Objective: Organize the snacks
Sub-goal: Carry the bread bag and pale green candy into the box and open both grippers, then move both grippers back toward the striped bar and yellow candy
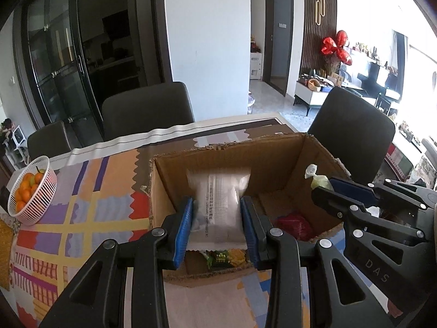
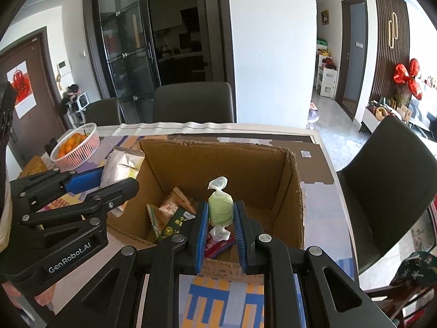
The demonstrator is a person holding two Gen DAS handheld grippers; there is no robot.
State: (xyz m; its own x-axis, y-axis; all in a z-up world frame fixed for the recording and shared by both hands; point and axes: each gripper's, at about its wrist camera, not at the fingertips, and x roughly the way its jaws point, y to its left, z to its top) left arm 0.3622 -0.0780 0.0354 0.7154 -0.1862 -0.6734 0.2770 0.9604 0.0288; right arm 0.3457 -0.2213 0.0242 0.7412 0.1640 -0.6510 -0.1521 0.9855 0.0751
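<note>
An open cardboard box stands on the patterned table; it also shows in the right wrist view. My left gripper is shut on a white snack packet and holds it over the box's left part. The packet also shows in the right wrist view. My right gripper is shut on a green wrapped candy and holds it above the box's near side. The candy also shows in the left wrist view. Several snack packets and a red packet lie on the box floor.
A white basket of oranges stands on the table's left; it also shows in the right wrist view. Dark chairs stand behind the table, and one stands at its right end. A colourful tablecloth covers the table.
</note>
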